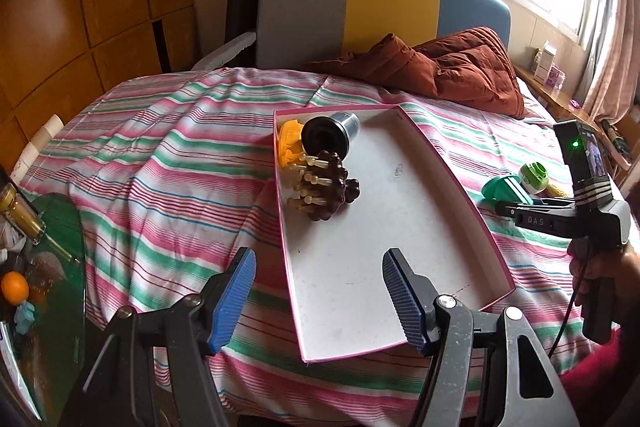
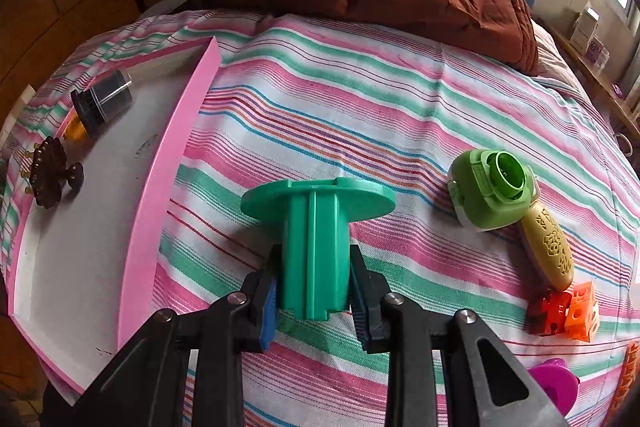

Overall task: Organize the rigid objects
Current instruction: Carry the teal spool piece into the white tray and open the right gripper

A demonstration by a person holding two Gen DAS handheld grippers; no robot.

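A pink-rimmed white tray [image 1: 400, 267] [image 2: 168, 163] lies on the striped bedspread. Its far corner holds a dark cylinder with a clear cap [image 1: 330, 133] [image 2: 102, 101], a yellow piece [image 1: 289, 143] [image 2: 76, 129] and a brown knobbed piece with pale pegs [image 1: 324, 187] [image 2: 50, 173]. My left gripper [image 1: 318, 299] hovers open over the tray's near end, nothing between its blue pads. My right gripper [image 2: 314, 297] is shut on a teal flanged spool [image 2: 316, 231] [image 1: 506, 189], on the bed just right of the tray.
A green round toy [image 2: 494, 189] [image 1: 534, 177], a cream handle [image 2: 550, 247], orange-red cubes [image 2: 564, 309] and a magenta piece [image 2: 554, 385] lie on the bed to the right. A rust quilt [image 1: 448, 67] is bunched at the headboard. A cluttered glass table [image 1: 36, 267] stands at left.
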